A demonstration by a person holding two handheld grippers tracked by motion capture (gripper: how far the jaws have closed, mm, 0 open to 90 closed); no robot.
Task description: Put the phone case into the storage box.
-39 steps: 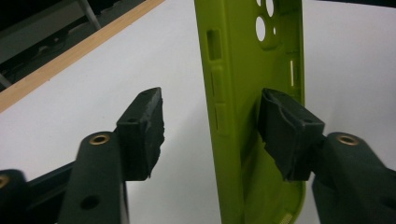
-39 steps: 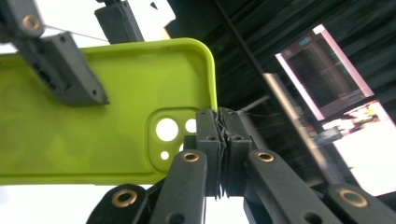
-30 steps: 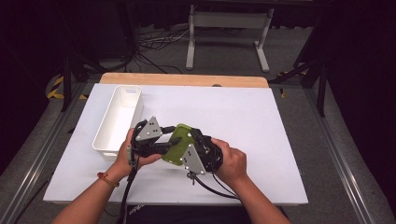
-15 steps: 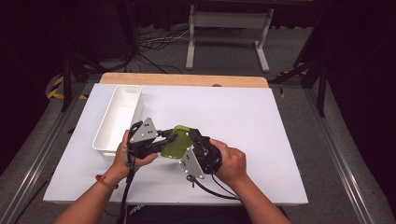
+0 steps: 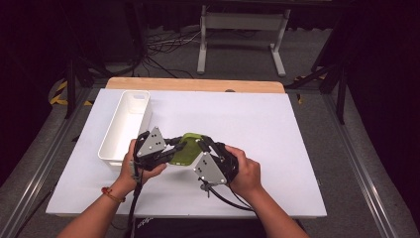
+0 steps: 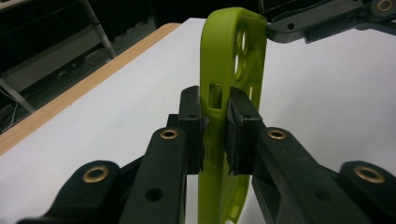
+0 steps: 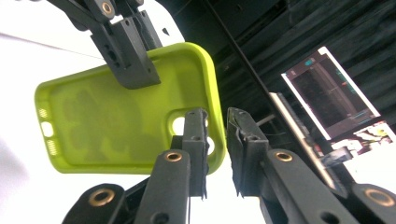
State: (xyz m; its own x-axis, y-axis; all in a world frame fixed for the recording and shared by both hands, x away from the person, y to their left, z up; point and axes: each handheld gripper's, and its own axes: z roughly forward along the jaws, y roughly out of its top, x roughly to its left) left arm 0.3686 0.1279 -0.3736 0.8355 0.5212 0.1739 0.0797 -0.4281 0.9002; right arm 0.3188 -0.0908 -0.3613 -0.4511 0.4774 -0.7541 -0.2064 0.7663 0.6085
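While the green phone case (image 5: 185,148) hangs just above the white table (image 5: 277,129), near the table's middle toward its six o'clock edge, both grippers meet at it. In the high view the left gripper (image 5: 171,148) comes at the case from nine o'clock and the right gripper (image 5: 200,145) from four o'clock, each in one of the person's hands. A white bin (image 5: 126,126) lies on the table at about ten o'clock from the case, close by but apart from it.

In the left gripper view the case (image 6: 224,93) stands on edge, and the left gripper (image 6: 215,126) has its fingers (image 6: 192,121) pressed narrow on both faces of the case wall, just below the camera cut-out: a firm hold.

In the right gripper view the case (image 7: 116,121) shows its hollow inner side, lying long from nine to three o'clock, with the other gripper's fingers clamped on its twelve o'clock rim. The right gripper (image 7: 215,140) has just been opening: its fingers (image 7: 243,140) stand a narrow way apart, the case's camera-hole end partly behind one finger and a clear gap to the other, so they no longer pinch it.
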